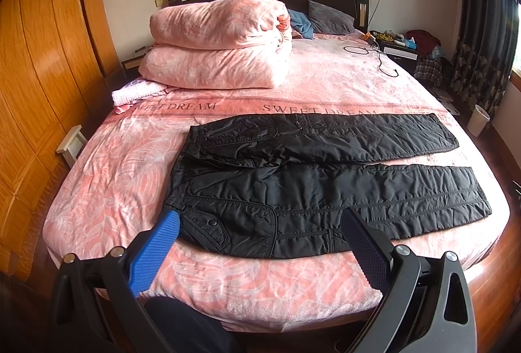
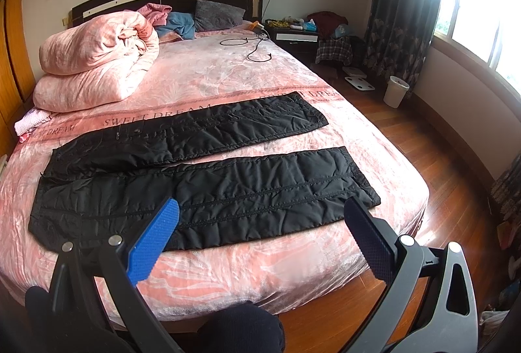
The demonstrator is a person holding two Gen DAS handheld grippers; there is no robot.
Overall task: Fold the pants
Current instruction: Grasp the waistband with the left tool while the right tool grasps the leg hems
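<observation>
On a pink-sheeted bed, black quilted pants spread flat with legs apart, waistband near the left gripper, near-leg cuff before the right gripper, both wide open and empty; slick padded fabric likely to slip or bunch in a shallow pinch.

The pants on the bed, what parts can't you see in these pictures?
- Pants, left wrist view: near edge by the waist hidden behind the open left claw.
- Right wrist view: part of the near leg's front edge covered by the open right claw.
- Both views: the underside lies against the bed.
</observation>
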